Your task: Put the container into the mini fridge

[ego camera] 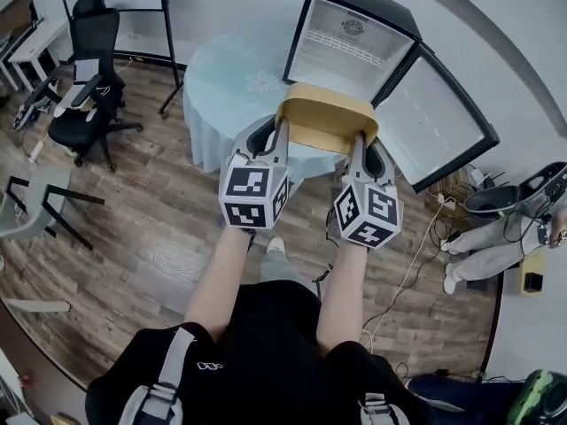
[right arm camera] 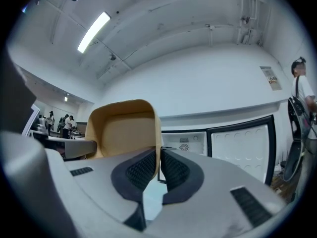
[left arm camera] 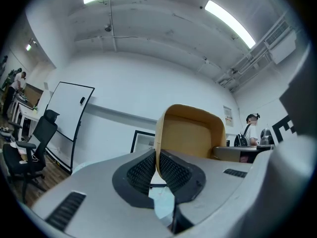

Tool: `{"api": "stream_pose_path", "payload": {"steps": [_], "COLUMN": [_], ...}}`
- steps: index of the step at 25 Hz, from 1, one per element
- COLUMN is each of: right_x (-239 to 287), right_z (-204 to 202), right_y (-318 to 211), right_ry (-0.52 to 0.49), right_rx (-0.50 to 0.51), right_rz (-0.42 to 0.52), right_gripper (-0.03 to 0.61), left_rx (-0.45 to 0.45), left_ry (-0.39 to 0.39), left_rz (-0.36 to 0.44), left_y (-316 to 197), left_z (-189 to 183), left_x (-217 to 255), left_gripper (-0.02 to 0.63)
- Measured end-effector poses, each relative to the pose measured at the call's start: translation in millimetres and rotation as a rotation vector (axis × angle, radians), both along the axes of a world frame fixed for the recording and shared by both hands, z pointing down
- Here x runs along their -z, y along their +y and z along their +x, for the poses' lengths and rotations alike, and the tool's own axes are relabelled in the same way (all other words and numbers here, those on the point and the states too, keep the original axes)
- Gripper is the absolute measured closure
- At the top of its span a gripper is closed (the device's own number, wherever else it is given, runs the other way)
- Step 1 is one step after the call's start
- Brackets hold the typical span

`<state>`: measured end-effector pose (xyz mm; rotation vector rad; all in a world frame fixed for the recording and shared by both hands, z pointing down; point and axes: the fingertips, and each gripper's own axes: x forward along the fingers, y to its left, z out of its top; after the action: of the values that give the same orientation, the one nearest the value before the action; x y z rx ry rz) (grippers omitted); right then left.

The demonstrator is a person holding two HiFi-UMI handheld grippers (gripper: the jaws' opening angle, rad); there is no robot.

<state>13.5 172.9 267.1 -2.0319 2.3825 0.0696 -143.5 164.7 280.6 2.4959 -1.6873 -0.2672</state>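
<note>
Tan container, round table beneath, open mini fridge beyond

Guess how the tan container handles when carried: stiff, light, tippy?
Probably light: the container hangs from two edge pinches, by the left gripper and right gripper. Its walls look thin, so they may flex. Held only at opposite walls, it could tilt if one pinch slips.

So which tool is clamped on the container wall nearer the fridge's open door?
The right tool: it pinches the tan container by the wall on the side of the open door, while the left tool pinches the opposite wall.
</note>
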Motion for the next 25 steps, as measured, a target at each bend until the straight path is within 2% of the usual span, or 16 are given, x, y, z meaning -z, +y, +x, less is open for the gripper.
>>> {"api": "stream_pose_path", "payload": {"steps": [7,12,17,25], "right_x": [-26.3,-35.9,-43.9,-35.9], "right_z": [17.8,67.4,110.4,151.2], "right_y": [-102.5,-183.1,-260.1,-328.8], "right_ry": [-0.008,-0.006,-0.059,-0.095], "right_rx": [0.028,0.007,-0.006,0.003], "right_rz": [-0.033,-0.077,-0.111,-0.099], "right_gripper": [0.554,0.554,0.555,0.555], "left_rx": [0.032,0.012,0.004,0.001], "left_ry": [-0.013,-0.003,-0.054,-0.095], "left_rz": [-0.04,-0.099,-0.121,-0.112], "left_y": [-100.5,-182.7,-260.7,-329.5], "left_z": [17.6,67.5,110.1,150.7], "left_x": [-23.9,-37.8,-36.2,-23.0], "left_gripper": [0.592,0.592,0.592,0.592]}}
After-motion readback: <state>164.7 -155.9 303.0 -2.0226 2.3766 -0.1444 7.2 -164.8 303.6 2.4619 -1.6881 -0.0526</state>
